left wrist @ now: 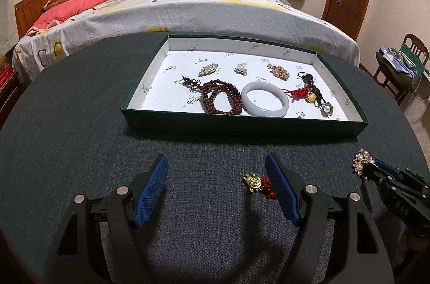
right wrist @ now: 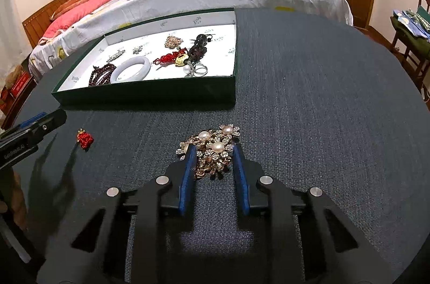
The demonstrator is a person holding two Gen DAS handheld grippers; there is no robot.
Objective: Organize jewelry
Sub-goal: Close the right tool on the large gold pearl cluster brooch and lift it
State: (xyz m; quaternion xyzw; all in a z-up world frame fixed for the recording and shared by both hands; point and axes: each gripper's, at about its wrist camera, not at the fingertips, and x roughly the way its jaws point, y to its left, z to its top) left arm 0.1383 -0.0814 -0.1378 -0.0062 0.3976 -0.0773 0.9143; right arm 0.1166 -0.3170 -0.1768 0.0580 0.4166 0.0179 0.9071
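1. The left gripper (left wrist: 216,176) hovers over the dark table (left wrist: 80,122) with its jaws wide apart and nothing between them.
2. Just inside its right finger lies a small charm (left wrist: 255,183), gold with a red knot, on the cloth and not in the grip. It waits its turn.
3. Farther back stands the tray (left wrist: 242,126), green outside and white inside. It already holds a bead string (left wrist: 220,98), a pale bangle (left wrist: 264,102), small brooches and a tangle of red and dark pieces at its right end.
4. The right gripper (right wrist: 213,152) has its fingers on either side of the pearl brooch (right wrist: 215,149), which lies on the table well short of the tray. The jaws are narrow and the pads look pressed to its edges, so I judge it clamped, though contact on the right pad is hard to confirm.
5. Step in hand, as I judge it: picking up the brooch to move it into the tray.
6. The next move calls for a straight lift, a carry forward and left over the near wall, and a release onto a bare white patch.
7. The brooch is spiky and uneven, so it may tilt or slip in the pads.
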